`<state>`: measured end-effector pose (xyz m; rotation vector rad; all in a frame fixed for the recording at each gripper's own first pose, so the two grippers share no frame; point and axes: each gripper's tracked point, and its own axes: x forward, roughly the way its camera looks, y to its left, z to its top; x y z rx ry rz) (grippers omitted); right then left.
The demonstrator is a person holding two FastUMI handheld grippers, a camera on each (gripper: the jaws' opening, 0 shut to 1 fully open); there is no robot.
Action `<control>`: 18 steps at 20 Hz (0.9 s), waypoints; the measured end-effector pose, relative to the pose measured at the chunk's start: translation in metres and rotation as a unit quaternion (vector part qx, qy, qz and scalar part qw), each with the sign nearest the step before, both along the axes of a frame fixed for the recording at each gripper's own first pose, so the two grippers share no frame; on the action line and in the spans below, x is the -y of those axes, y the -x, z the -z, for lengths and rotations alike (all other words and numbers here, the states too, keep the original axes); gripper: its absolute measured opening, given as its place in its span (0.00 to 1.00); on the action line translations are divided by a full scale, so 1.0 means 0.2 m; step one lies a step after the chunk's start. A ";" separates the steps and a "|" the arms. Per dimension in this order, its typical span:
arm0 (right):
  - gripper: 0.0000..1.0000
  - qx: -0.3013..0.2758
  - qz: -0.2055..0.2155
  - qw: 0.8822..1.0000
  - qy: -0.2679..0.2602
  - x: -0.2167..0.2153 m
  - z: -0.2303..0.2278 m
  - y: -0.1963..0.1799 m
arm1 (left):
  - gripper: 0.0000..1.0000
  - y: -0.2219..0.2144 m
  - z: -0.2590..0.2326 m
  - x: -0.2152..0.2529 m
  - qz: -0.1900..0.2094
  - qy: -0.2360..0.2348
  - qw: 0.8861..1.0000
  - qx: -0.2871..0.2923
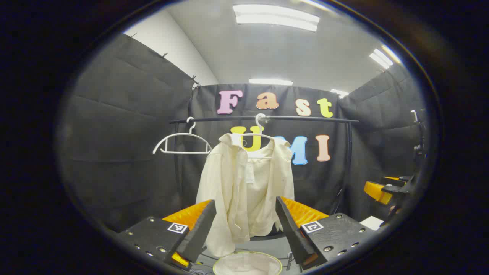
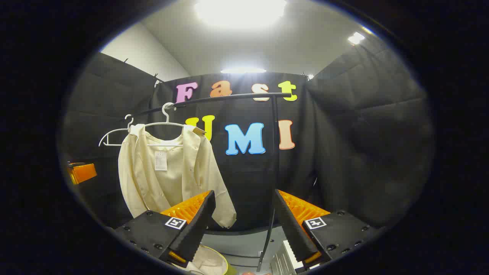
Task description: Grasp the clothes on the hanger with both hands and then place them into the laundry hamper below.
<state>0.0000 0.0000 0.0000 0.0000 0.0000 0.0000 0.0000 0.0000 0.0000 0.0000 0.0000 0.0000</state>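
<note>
- Ceiling light panels [image 1: 276, 17] overhead; even, fairly bright.
- Right gripper view: ceiling lamp [image 2: 240, 9] blown out, glare.
- Fisheye bends edges; rims darken, soften.
- Centre sharp.

Laundry hamper [image 1: 247, 265]: cut off by lower edge in left gripper view, rim only. In right gripper view, hamper [image 2: 214, 263] partly hidden behind right claw [image 2: 244, 225]. Shirt [image 1: 244, 191] hem occluded by left claw [image 1: 246, 229] fingers.
</note>
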 end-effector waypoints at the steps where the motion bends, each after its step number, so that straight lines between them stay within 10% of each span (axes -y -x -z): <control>1: 0.94 -0.004 -0.001 1.000 0.003 0.00 0.01 0.00 | 0.92 0.01 0.02 0.00 0.000 0.002 1.000 -0.003; 18: 0.96 -0.029 -0.029 0.999 -0.001 -0.02 0.09 -0.15 | 0.92 -0.11 0.06 0.00 -0.022 -0.002 1.000 -0.016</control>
